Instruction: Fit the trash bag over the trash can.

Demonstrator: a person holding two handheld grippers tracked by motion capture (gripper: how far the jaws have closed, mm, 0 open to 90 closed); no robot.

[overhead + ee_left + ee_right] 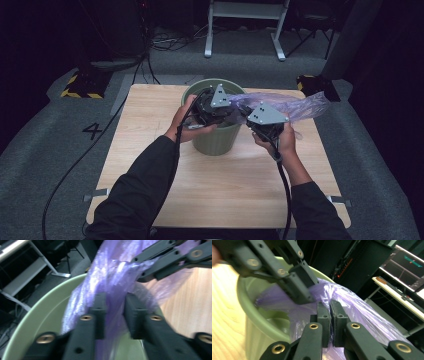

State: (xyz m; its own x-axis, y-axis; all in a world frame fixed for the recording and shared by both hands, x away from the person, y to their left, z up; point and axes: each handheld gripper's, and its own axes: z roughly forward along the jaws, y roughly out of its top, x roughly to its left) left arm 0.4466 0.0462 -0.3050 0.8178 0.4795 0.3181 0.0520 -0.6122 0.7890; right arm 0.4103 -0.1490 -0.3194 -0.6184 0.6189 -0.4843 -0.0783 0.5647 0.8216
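Note:
A pale green bin (215, 142) stands on the wooden table (150, 120). A thin purple plastic bag (295, 106) trails from the bin's mouth out to the right. My left gripper (234, 112) hangs over the bin's opening. In the left gripper view its jaws (115, 300) pinch a bunched fold of the bag (112, 272) above the bin's inner wall (45, 317). My right gripper (246, 119) is beside it to the right, shut (330, 307) on the bag (362, 312) near the rim (254, 312). The left gripper (304, 293) is just in front of it.
The table's near half is bare wood. Cables trail from both grippers toward the front edge. Behind the table are a white frame stand (245, 30), floor cables and yellow-black striped blocks (80, 85). A desk with screens (407, 267) stands off to the side.

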